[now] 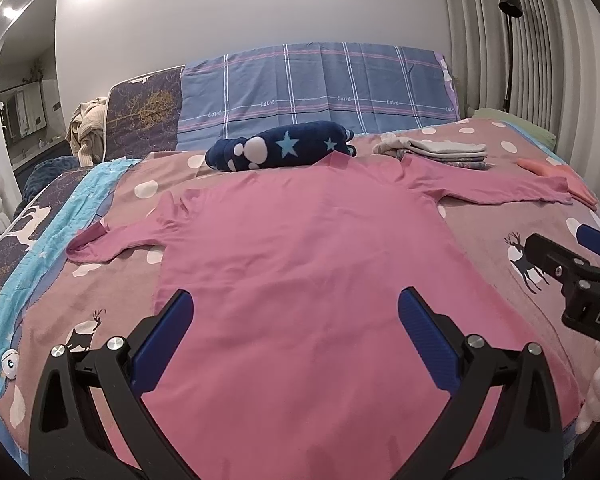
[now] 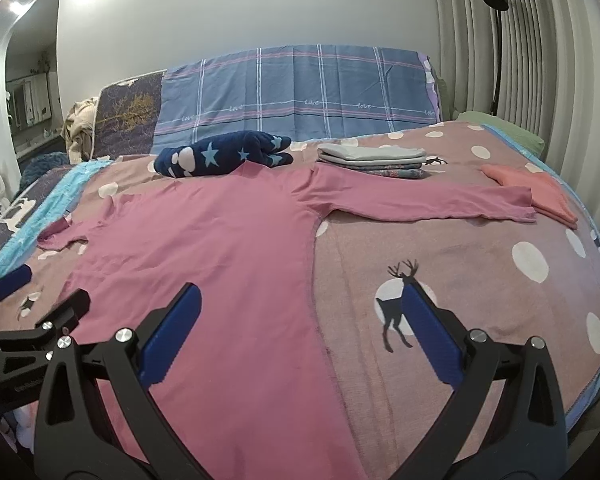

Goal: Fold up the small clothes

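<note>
A pink long-sleeved shirt (image 1: 300, 248) lies spread flat on the bed, both sleeves out to the sides; it also shows in the right wrist view (image 2: 204, 248). My left gripper (image 1: 296, 312) is open above the shirt's lower body, holding nothing. My right gripper (image 2: 300, 308) is open above the shirt's right hem edge, holding nothing. The right gripper also appears at the right edge of the left wrist view (image 1: 576, 252), and the left gripper at the left edge of the right wrist view (image 2: 40, 292).
A stack of folded clothes (image 2: 372, 160) and a dark blue star-patterned bundle (image 2: 224, 154) lie beyond the shirt. An orange garment (image 2: 536, 190) lies by the right sleeve cuff. Pillows (image 2: 296, 92) stand against the wall. The bedspread (image 2: 480, 280) is pinkish with white dots.
</note>
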Demonstrator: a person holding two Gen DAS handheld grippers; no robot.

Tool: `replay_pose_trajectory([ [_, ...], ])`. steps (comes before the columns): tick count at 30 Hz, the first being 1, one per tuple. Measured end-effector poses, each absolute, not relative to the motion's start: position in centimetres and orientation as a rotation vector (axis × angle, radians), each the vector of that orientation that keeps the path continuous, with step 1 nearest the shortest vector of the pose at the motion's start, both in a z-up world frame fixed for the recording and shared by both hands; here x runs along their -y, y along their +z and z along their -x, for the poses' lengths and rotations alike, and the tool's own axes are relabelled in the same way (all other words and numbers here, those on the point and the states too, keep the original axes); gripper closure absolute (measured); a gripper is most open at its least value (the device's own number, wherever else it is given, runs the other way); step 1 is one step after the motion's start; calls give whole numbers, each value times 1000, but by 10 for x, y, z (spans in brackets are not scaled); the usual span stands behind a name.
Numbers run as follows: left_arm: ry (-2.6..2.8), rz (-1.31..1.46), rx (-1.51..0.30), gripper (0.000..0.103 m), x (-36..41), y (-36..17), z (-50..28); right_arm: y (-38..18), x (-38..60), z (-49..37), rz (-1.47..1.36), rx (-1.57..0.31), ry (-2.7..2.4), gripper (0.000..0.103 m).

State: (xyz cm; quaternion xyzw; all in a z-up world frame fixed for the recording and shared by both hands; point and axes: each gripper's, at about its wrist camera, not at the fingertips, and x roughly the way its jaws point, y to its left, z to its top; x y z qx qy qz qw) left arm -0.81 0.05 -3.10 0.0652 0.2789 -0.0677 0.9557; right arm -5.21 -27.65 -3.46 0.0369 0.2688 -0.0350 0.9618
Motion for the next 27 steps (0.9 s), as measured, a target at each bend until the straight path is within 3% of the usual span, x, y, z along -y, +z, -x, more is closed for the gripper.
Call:
replay_pose_trajectory([
  [18, -144, -111, -590, 1, -9, -41, -3, -38, 265, 42, -4, -560, -70, 3],
  [27, -144, -107, -614, 1, -16, -48, -17, -43, 257, 28, 24, -577, -58, 11],
])
